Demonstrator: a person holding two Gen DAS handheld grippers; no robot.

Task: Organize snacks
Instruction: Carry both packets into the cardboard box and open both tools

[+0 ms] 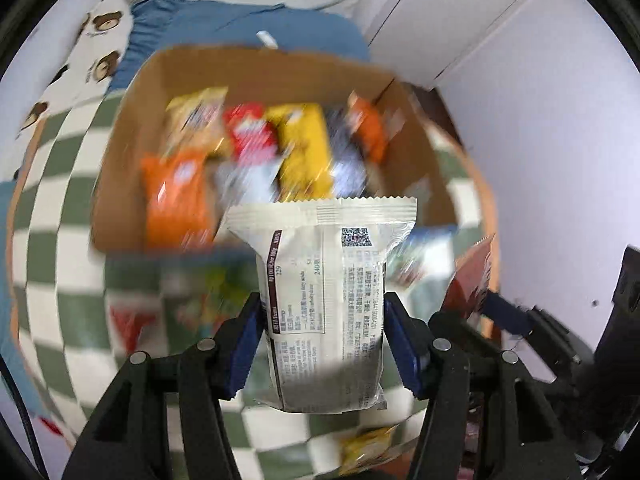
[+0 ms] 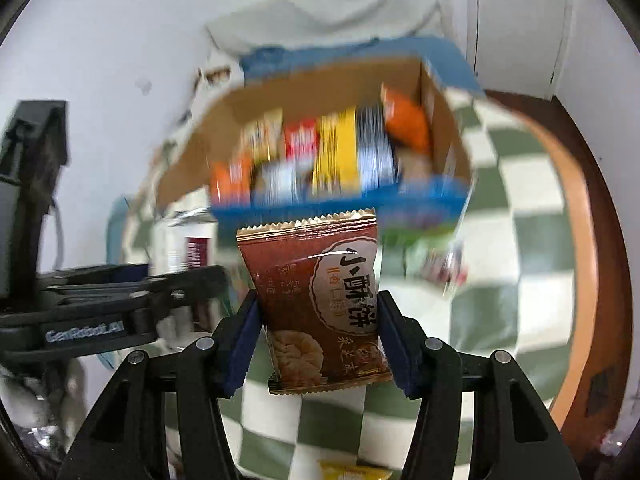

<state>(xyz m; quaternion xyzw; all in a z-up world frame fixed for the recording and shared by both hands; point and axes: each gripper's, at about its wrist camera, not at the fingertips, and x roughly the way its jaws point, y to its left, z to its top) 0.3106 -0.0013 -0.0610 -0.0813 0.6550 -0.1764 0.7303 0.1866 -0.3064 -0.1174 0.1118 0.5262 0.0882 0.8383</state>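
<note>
Snack packets sit between both sets of fingers. Left gripper [image 1: 324, 312] clamps a white packet [image 1: 322, 300] by its sides, printed back showing, above the green-and-white checked cloth [image 1: 56, 280]. Right gripper [image 2: 318, 312] pinches a brown biscuit packet [image 2: 320, 300] the same way. Beyond both stands a cardboard box [image 1: 132, 128] packed with upright snacks, blurred.

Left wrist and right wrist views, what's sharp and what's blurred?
Left wrist: the white packet between the fingers is sharp; the cardboard box and checked cloth smear. Right wrist: the brown packet is sharp, the box behind blurred; fisheye bends both.
</note>
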